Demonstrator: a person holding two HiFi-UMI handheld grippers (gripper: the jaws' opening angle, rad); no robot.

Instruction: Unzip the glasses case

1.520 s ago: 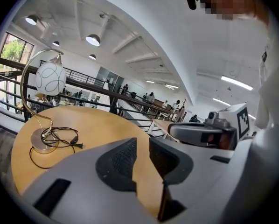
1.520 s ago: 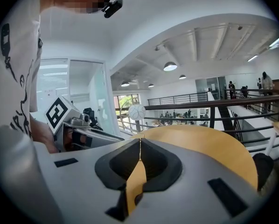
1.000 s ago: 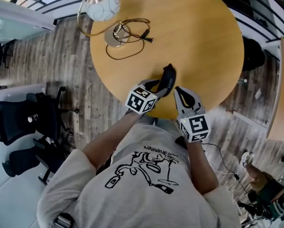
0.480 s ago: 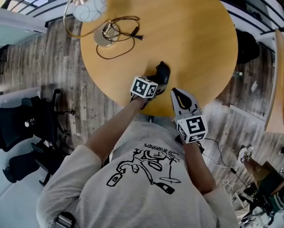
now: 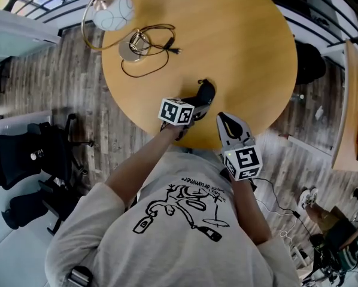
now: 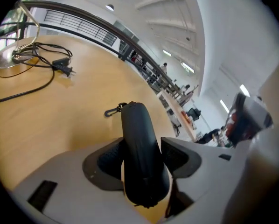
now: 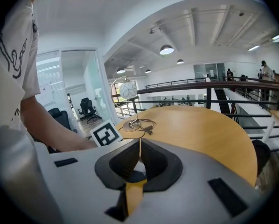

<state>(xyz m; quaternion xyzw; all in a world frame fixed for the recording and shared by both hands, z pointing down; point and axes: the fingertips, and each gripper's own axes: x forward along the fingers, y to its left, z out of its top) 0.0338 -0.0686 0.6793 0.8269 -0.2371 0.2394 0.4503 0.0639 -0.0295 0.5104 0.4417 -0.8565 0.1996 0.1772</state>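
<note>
In the head view the left forearm reaches toward 1 o'clock, and the left gripper (image 5: 197,101) slants down onto the round table (image 5: 251,46) near its 6 o'clock edge. The right gripper (image 5: 223,117) hangs at 4 o'clock of it over the rim, pointing to 11 o'clock. Only the left gripper view shows the black glasses case (image 6: 138,143) lengthwise between jaws that are closing, with a thin gap at the right pad and a clip (image 6: 112,110) at the case's far end. The right gripper view shows its jaws together, holding nothing. A lamp (image 5: 113,12) and its cable (image 5: 144,64) lie at 10 o'clock.
</note>
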